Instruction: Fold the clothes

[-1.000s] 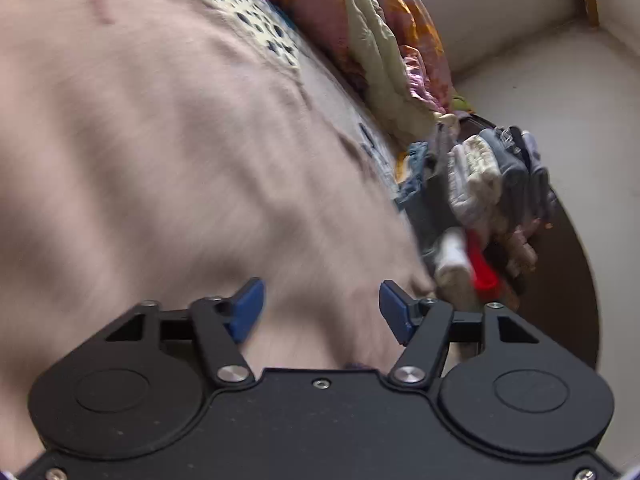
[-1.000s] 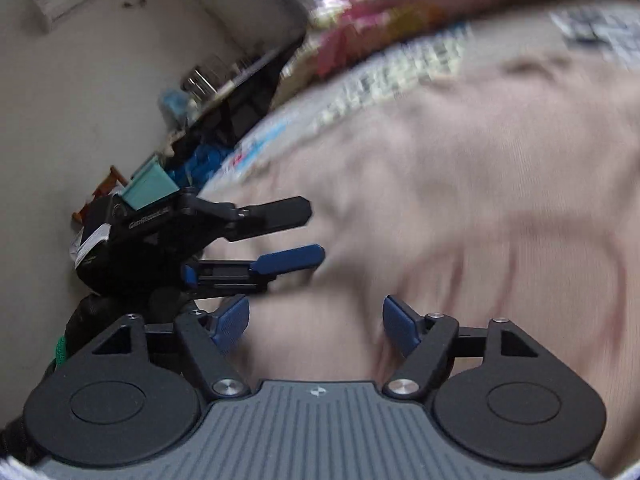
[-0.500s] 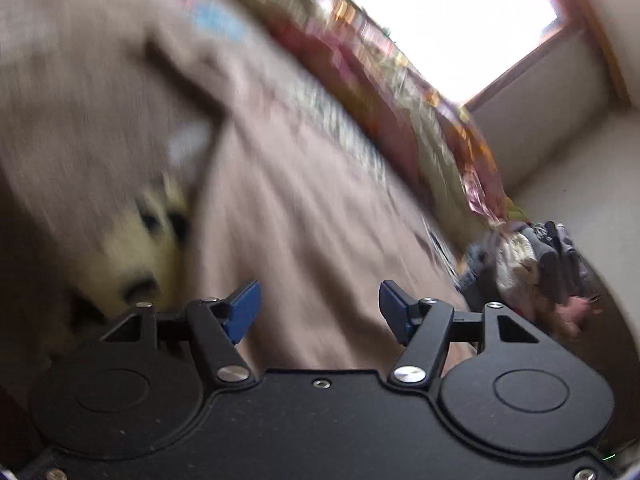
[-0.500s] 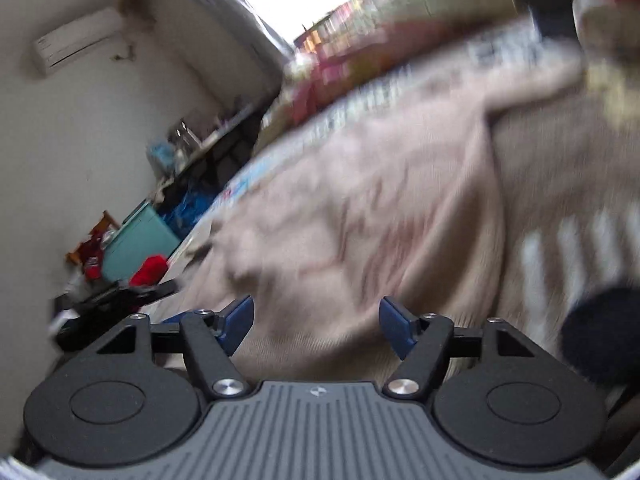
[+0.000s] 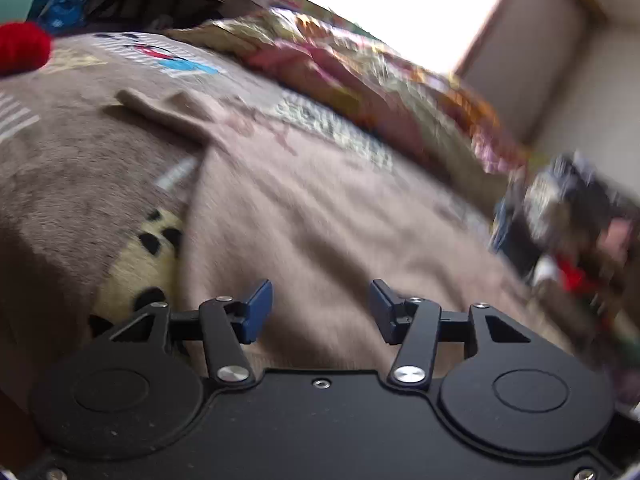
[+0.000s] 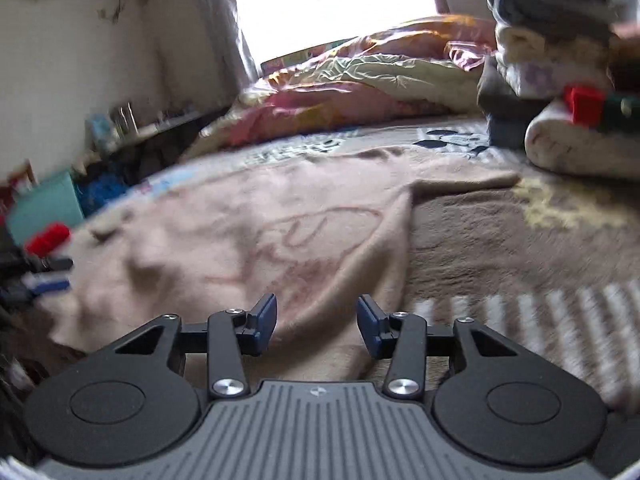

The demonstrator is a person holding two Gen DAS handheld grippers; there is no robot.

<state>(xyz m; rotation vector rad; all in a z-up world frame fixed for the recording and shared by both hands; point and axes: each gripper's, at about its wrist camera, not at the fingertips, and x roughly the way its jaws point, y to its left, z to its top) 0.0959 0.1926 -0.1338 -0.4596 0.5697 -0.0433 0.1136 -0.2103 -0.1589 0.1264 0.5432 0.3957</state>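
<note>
sweaters: 1 | blankets: 1 | quilts: 1 | tools: 2

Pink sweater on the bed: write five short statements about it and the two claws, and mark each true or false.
1. The pink sweater lies spread on a brown blanket. True.
2. The left claw is clamped shut on the sweater. False: its jaws have just been closing, but a gap remains and the pads press on nothing.
3. The right claw hangs over the sweater's near edge. True.
4. The sweater is already folded into a neat square. False: it lies flat, with one sleeve stretched out to the side.
5. A stack of folded clothes sits at the far right in the right wrist view. True.
</note>
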